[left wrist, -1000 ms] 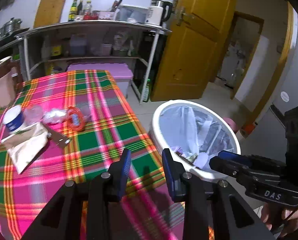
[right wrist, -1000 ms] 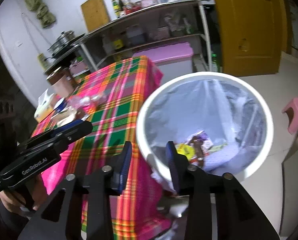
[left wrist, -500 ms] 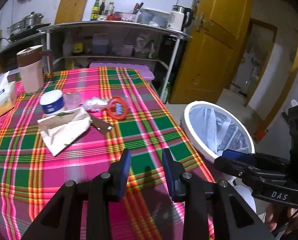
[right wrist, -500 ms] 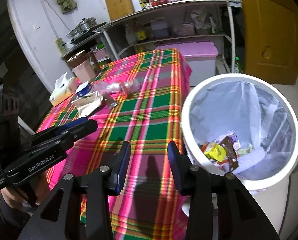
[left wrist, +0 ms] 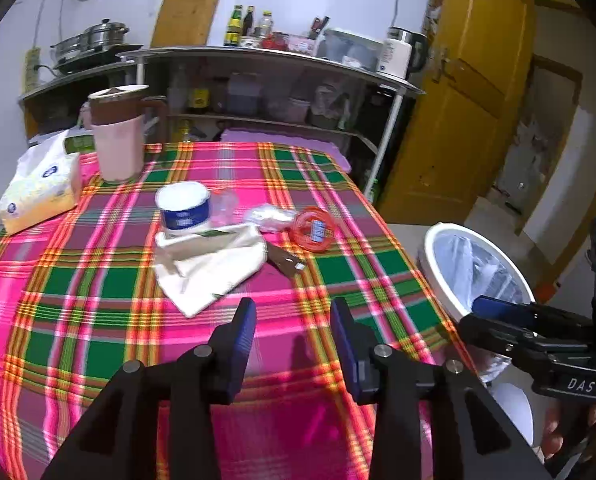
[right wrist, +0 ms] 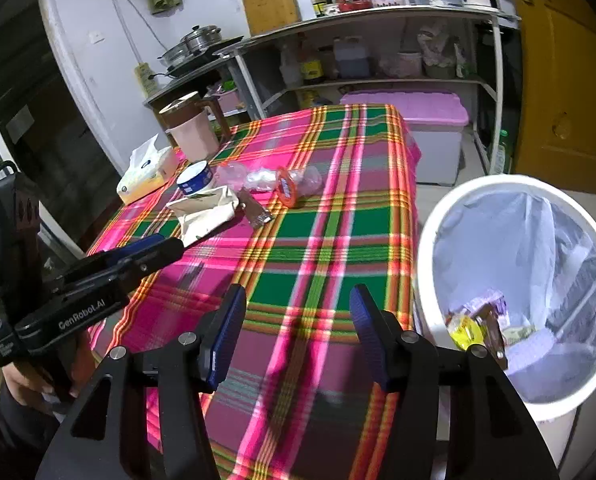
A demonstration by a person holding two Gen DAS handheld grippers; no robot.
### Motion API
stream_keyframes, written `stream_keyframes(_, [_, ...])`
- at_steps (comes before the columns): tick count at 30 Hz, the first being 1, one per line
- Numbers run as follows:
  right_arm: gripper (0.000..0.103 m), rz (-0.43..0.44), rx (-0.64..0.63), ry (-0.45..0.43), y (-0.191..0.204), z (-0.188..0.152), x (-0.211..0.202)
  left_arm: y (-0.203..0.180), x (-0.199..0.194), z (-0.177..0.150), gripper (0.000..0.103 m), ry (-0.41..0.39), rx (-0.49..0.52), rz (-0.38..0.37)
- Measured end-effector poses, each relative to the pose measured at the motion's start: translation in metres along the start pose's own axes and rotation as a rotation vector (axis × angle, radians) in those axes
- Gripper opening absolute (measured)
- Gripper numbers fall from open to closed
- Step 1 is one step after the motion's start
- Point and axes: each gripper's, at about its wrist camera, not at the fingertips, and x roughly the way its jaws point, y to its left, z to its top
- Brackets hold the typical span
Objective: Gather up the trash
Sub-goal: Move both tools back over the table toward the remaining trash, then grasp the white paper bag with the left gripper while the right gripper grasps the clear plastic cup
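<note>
Tablecloth [left wrist: 98,280], checked in pink and green, fills the middle and lower part of both views. At the right of each frame, beside the cloth's edge, a white bin [right wrist: 429,248] lined with a pale bag is seen, with wrappers [right wrist: 477,324] lying at its bottom. Shelving [left wrist: 266,56] loaded with bottles and a kettle is seen along the top, and a yellow door [left wrist: 465,112] at upper right.

On the cloth, in the upper left of the left view, a tissue pack [left wrist: 38,188] and a pink jug [left wrist: 118,136] are set. Near the centre the trash is clustered: a cream bag [left wrist: 206,264], a white and blue tub [left wrist: 184,208] touching its upper edge, a crumpled clear wrapper [left wrist: 270,214], an orange ring-shaped packet [left wrist: 313,228] just right of it, and a small brown wrapper [left wrist: 286,260] below.

The left gripper [left wrist: 294,324] is held low in the frame over bare cloth, its jaws opening and nothing between them. The right gripper [right wrist: 296,320] is likewise held over the cloth's near edge beside the bin, jaws opening and empty.
</note>
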Motion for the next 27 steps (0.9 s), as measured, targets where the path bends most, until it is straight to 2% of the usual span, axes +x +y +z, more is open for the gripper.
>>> stream_keyframes(6, [0.057,0.029,-0.025,0.002,0.009,0.011,0.010,0.029,0.000,0.008,0.046,-0.019,-0.038,0.052])
stream_keyframes(8, [0.060,0.043,-0.023,0.007,0.011,0.015,0.015,0.038,0.001,0.010,0.047,-0.023,-0.045,0.071])
stream_keyframes(14, [0.060,0.048,-0.048,0.010,0.018,0.027,0.028,0.059,0.012,0.019,0.049,-0.025,-0.040,0.112])
stream_keyframes(27, [0.060,0.017,-0.092,0.034,0.016,0.055,0.065,0.081,0.059,0.038,0.050,0.021,-0.003,0.082])
